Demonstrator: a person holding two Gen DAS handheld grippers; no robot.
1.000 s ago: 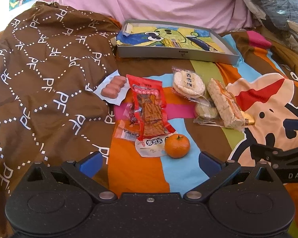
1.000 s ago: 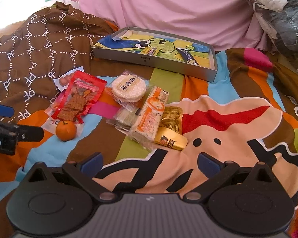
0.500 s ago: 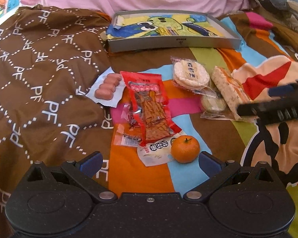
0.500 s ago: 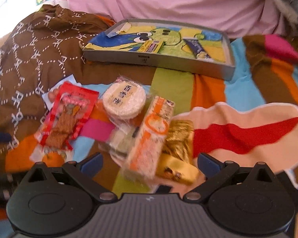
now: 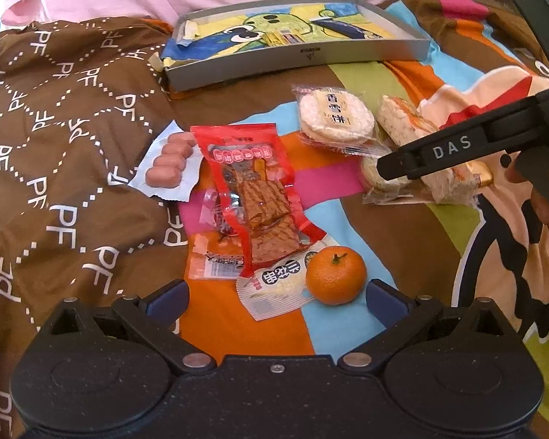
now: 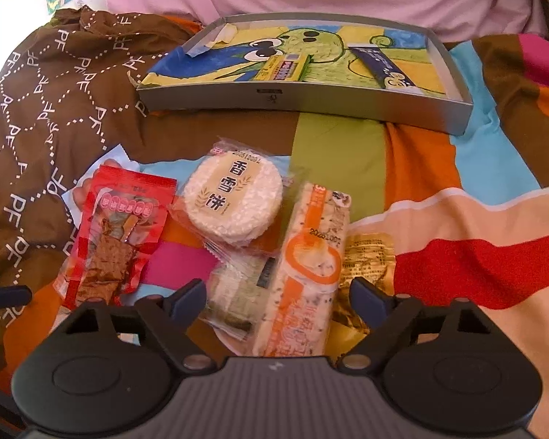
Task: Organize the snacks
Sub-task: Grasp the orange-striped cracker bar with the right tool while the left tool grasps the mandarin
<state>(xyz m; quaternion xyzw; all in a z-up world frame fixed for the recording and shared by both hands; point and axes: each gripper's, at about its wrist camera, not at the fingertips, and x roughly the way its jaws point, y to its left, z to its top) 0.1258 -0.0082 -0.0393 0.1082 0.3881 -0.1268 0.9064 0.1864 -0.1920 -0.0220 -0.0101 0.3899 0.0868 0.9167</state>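
Snacks lie heaped on the bed, near of the tray [image 6: 303,98] meant for them, so the right tongs [image 6: 276,298], spread wide, straddle the orange bar [image 6: 307,267] for a lengthwise grab while the left tongs [image 5: 276,294] wait released beside the tangerine [image 5: 336,275].

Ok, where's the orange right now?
In the left wrist view, the orange sits just ahead of the open left gripper, touching the white snack packet.
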